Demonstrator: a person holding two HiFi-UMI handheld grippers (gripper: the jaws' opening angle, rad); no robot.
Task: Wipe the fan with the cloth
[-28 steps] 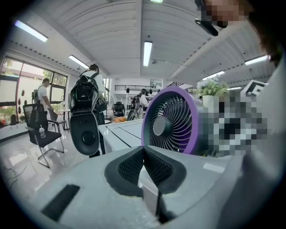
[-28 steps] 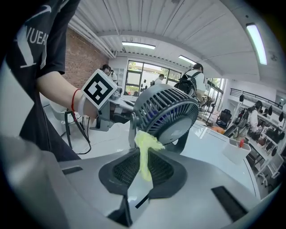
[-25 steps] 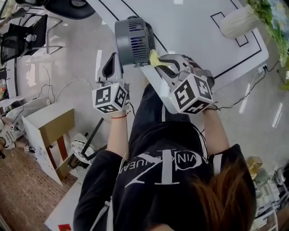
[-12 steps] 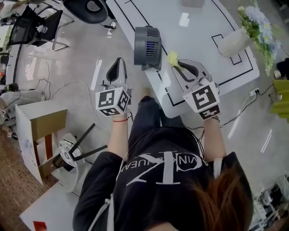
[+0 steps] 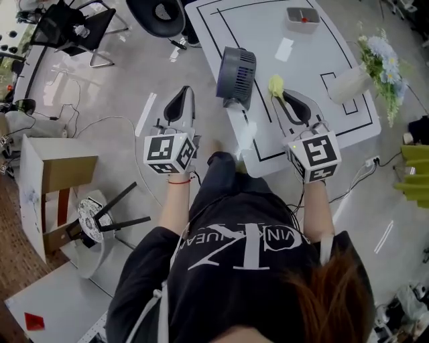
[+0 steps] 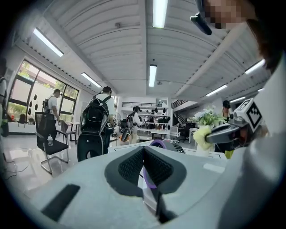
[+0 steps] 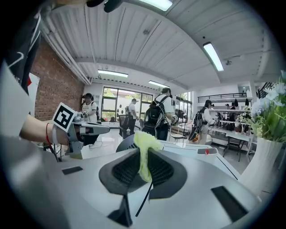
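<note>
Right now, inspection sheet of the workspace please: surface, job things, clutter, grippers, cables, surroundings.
Surface: white table, black outlines.
Job's things: fan at the table's left edge; yellow cloth beside it.
Clutter: vase with flowers; grey box with red button.
Grippers: left gripper shut, empty, over the floor; right gripper shut on the cloth.
Cables: floor cable at left; second cable below the table's right corner.
Surroundings: chairs, open carton, people in the background.

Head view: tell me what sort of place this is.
Probably an open-plan office or lab: black office chairs, a white table marked with black lines, and long ceiling strip lights.
</note>
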